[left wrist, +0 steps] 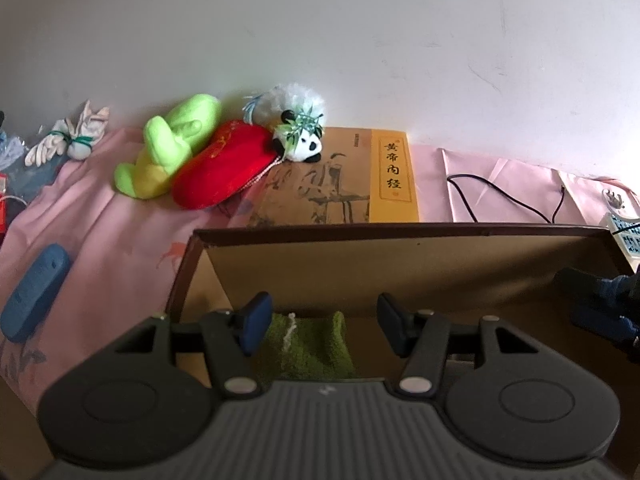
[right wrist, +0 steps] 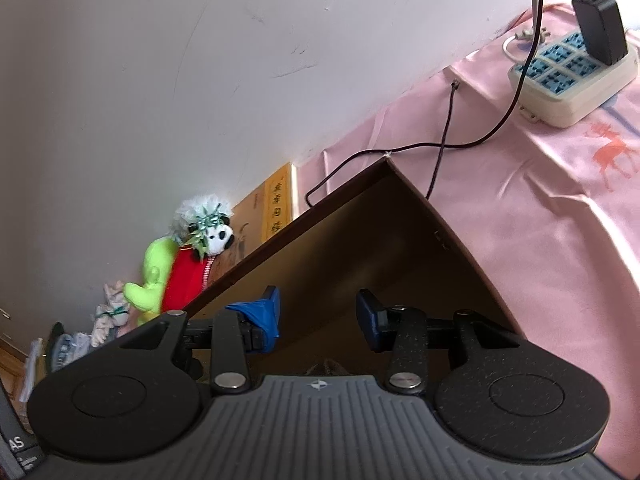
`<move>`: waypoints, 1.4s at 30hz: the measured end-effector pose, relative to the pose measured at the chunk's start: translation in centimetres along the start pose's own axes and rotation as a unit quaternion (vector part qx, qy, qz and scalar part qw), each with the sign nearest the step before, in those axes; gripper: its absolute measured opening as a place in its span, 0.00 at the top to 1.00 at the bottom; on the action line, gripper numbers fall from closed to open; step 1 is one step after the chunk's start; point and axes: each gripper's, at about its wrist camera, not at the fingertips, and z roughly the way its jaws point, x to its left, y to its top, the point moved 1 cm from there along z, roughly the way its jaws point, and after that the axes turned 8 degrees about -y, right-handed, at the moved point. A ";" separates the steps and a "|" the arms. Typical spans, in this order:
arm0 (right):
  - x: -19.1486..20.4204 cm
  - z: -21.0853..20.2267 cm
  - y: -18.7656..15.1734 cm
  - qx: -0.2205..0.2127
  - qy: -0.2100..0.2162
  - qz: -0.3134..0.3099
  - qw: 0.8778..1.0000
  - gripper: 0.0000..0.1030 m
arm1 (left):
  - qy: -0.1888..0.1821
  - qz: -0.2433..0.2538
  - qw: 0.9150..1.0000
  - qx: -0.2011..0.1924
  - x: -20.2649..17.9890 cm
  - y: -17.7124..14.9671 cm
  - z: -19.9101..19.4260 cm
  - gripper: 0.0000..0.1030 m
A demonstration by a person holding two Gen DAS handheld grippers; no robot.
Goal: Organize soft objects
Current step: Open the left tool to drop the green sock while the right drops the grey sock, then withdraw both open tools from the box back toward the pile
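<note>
The green towel (left wrist: 306, 344) is fuzzy, moss-coloured, with a white string on top, lying on the floor of the cardboard box (left wrist: 400, 256). It sits right between the left gripper (left wrist: 322, 330) fingers, closer to the left one, jaws wide and not pinching it. Right gripper (right wrist: 318, 316) hangs over the same box, jaws apart with nothing between them. Up at 11 o'clock by the wall: one lime plush (left wrist: 168, 148), one red pouch (left wrist: 222, 164), one panda (left wrist: 300, 140), one book (left wrist: 352, 178).
</note>
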 end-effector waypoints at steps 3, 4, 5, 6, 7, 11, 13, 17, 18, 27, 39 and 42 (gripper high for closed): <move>0.9 -0.7 -0.2 -0.017 -0.028 -0.026 0.999 0.75 | -0.001 0.004 1.000 -0.001 -0.2 0.0 0.0 0.42; 1.1 -1.1 -0.3 -0.024 -0.035 -0.032 0.999 0.75 | -0.003 0.003 1.000 -0.001 -0.1 0.0 -0.1 0.42; 1.2 -1.4 -0.4 -0.030 -0.040 -0.037 0.998 0.74 | -0.005 0.000 1.000 -0.002 0.0 0.0 -0.3 0.42; 1.3 -1.8 -0.5 -0.036 -0.042 -0.045 0.997 0.74 | -0.007 -0.003 1.000 -0.005 0.2 0.0 -0.5 0.42; 1.4 -2.2 -0.6 -0.041 -0.043 -0.050 0.997 0.74 | -0.005 -0.004 1.000 -0.008 0.2 0.0 -0.7 0.42; 1.4 -3.8 -0.9 -0.049 -0.037 -0.044 0.997 0.74 | 0.003 -0.006 1.000 -0.021 0.3 0.0 -2.4 0.42; 1.4 -4.5 -1.1 -0.049 -0.034 -0.040 0.997 0.74 | -0.005 -0.009 1.000 -0.010 0.3 0.0 -3.1 0.42; 2.0 -6.0 -2.0 -0.052 -0.029 -0.048 0.997 0.74 | -0.006 -0.003 1.000 -0.003 -0.2 -0.3 -4.7 0.42; 2.2 -6.3 -2.2 -0.054 -0.029 -0.049 0.997 0.74 | -0.004 0.001 1.000 -0.003 -0.4 -0.5 -5.1 0.42; 3.1 -10.0 -4.3 -0.074 -0.023 -0.076 0.994 0.74 | 0.004 0.010 1.000 -0.005 -1.0 -2.2 -9.1 0.41; 2.4 -12.9 -6.8 -0.094 -0.035 -0.083 0.992 0.74 | 0.017 0.018 1.000 -0.018 -1.5 -4.5 -12.9 0.40; 2.3 -13.5 -7.4 -0.081 -0.023 -0.085 0.993 0.74 | 0.017 0.017 1.000 -0.018 -1.5 -5.0 -13.6 0.39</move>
